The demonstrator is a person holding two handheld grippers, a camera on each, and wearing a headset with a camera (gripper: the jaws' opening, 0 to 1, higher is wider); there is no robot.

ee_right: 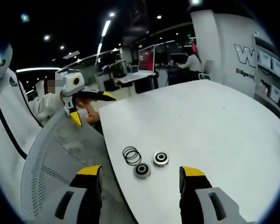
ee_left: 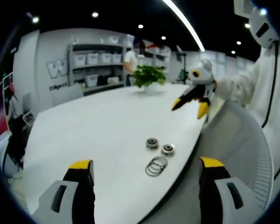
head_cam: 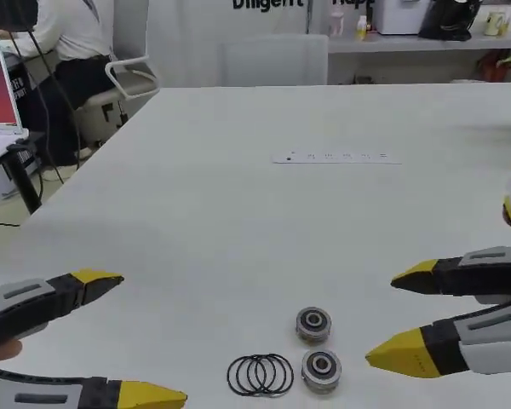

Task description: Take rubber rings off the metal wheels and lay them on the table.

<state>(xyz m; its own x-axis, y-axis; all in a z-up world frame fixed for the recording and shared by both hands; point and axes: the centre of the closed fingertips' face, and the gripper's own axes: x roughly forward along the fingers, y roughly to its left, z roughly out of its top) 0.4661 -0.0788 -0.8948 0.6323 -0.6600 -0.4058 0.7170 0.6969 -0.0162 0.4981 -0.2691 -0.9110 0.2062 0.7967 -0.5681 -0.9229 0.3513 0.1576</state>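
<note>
Both tongs are empty. The left yellow-tipped black gripper [head_cam: 119, 336] has its jaws spread wide, low at the left by the table edge. The right yellow-tipped black gripper [head_cam: 390, 317] is also spread wide, just right of the wheels.

Two small round silver metal wheels with dark hubs sit close together near the front of the flat white table [head_cam: 238, 213]: the farther wheel [head_cam: 313, 324] and the nearer wheel [head_cam: 321, 368]. A bunch of thin black rubber rings [head_cam: 261, 374] lies flat and overlapping just left of the nearer wheel. Whether a ring remains on either wheel is too small to tell.

The rings probably handle light, soft and stretchy, and are hard to pinch when flat. The wheels look dense, hard and smooth, so they are likely to slide or roll. Best guess is to clamp a wheel across its faces, then nip any ring at its outer edge and peel it.
</note>
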